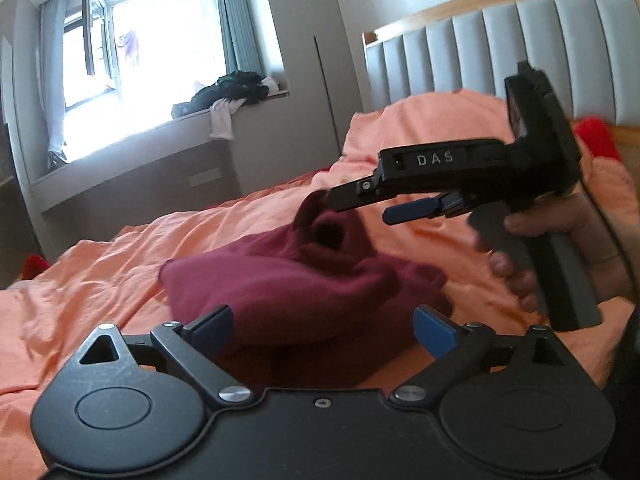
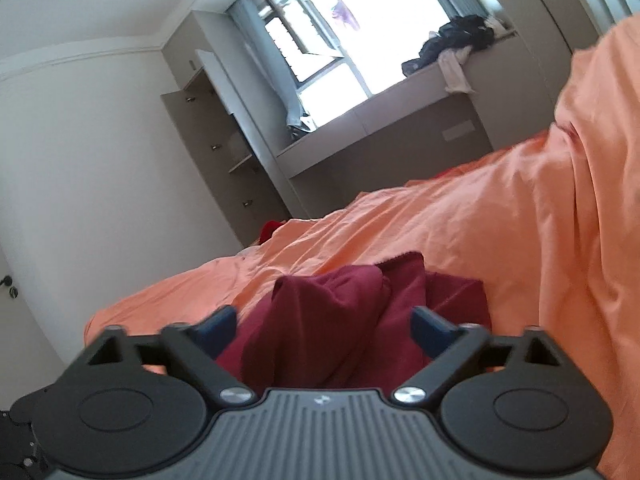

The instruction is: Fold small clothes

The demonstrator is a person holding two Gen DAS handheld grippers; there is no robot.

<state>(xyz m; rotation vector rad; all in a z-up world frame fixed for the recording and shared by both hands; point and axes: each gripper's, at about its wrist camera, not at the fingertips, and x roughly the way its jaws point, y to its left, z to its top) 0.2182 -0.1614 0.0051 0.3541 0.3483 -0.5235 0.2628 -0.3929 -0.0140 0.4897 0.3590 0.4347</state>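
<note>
The left gripper [image 1: 323,330] has its jaws spread and empty just before the maroon garment [image 1: 288,280], which lies bunched on the orange bed cover [image 1: 100,280] well in from its edges. The right gripper [image 2: 323,330] also has its jaws spread, close over the cloth (one raised fold near them, apparently untouched). It looks soft, light and limp, best pinched at a hem or corner; the right hand [image 1: 560,248] holds its tool nearly level, pointing across the garment.
</note>
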